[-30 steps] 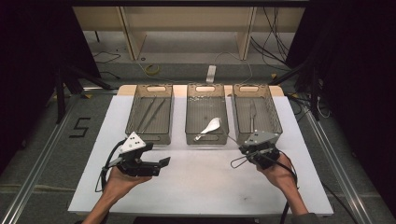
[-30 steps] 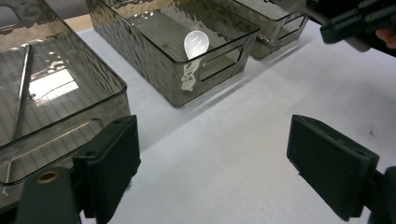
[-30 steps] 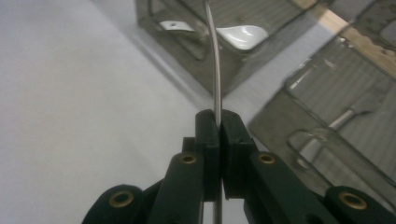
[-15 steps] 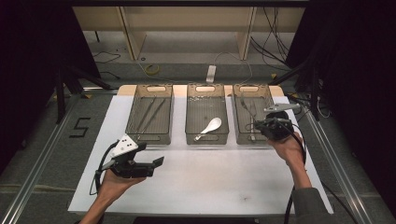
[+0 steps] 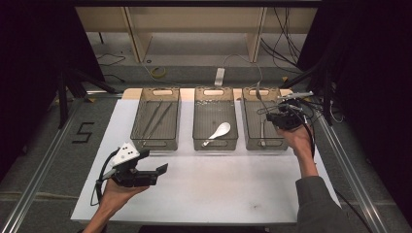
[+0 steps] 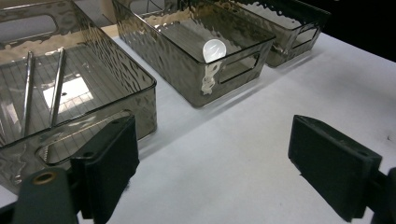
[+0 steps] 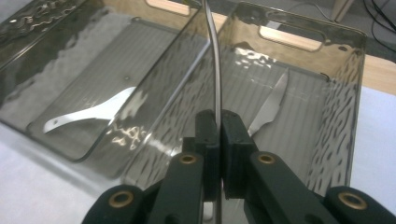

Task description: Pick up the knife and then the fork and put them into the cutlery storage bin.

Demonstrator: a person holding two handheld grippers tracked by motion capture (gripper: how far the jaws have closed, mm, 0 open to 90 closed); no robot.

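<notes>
Utensil (image 7: 215,60): thin metal handle, clamped between R gripper (image 7: 219,122) jaws, pads pressed tight on it, shaft rising up past the cam; working end not visible. Held over R bin (image 5: 248,138), above the knife (image 7: 270,108) lying on that bin's floor.

Vs 1 s ago: R gripper (image 5: 286,118) was low on the mat in front of R bin; now it's up and out at the bin's right rim, forearm stretched fwd. Half a sec ago it was already near there. L gripper (image 5: 154,171) barely shifted, jaws wide apart, nothing between; hovers over the mat near front edge, pointing right.

Bins unchanged: L bin (image 5: 137,141) w/ two long thin metal pieces (image 6: 57,84), mid bin (image 5: 198,144) w/ white spoon (image 5: 217,133). All three smoky clear plastic, side by side, handles cut in far walls.

Surface: white mat (image 5: 218,189) on a table, wood strip showing at far edge behind bins. Grey floor around, a "5" (image 5: 82,132) marked on it at left, metal rails both sides. Behind: pale shelving unit, cables on floor, black drapes L and R.
</notes>
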